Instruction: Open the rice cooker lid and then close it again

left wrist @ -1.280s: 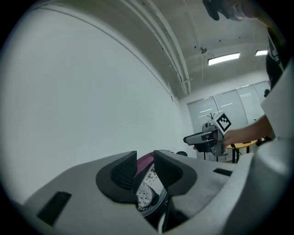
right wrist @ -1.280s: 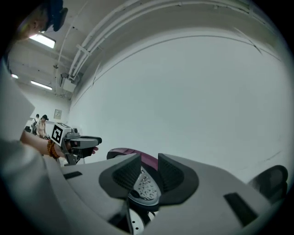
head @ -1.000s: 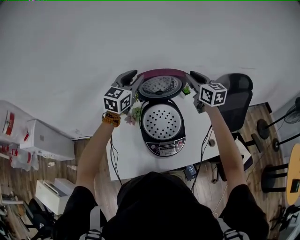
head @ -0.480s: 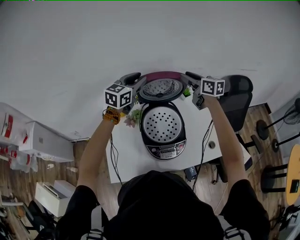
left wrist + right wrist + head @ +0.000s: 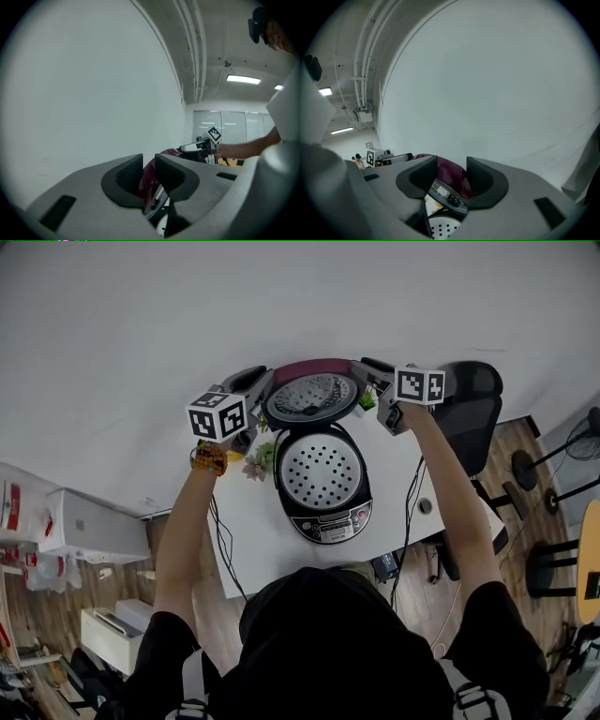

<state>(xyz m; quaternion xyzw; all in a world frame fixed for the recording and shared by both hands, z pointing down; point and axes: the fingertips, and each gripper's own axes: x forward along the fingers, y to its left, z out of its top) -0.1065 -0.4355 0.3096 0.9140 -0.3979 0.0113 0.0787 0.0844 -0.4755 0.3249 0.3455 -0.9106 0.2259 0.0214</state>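
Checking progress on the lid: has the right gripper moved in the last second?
Yes. The right gripper, jaws opening around the rice cooker lid, has shifted up the head view, farther from the control panel.

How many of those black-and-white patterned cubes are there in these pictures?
2. One cube sits just left of the raised rice cooker lid; the other cube sits just right of it. None seems to be hidden.

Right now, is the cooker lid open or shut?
Open. The lid stands raised behind the cooker, its underside showing, and the perforated tray inside is exposed.
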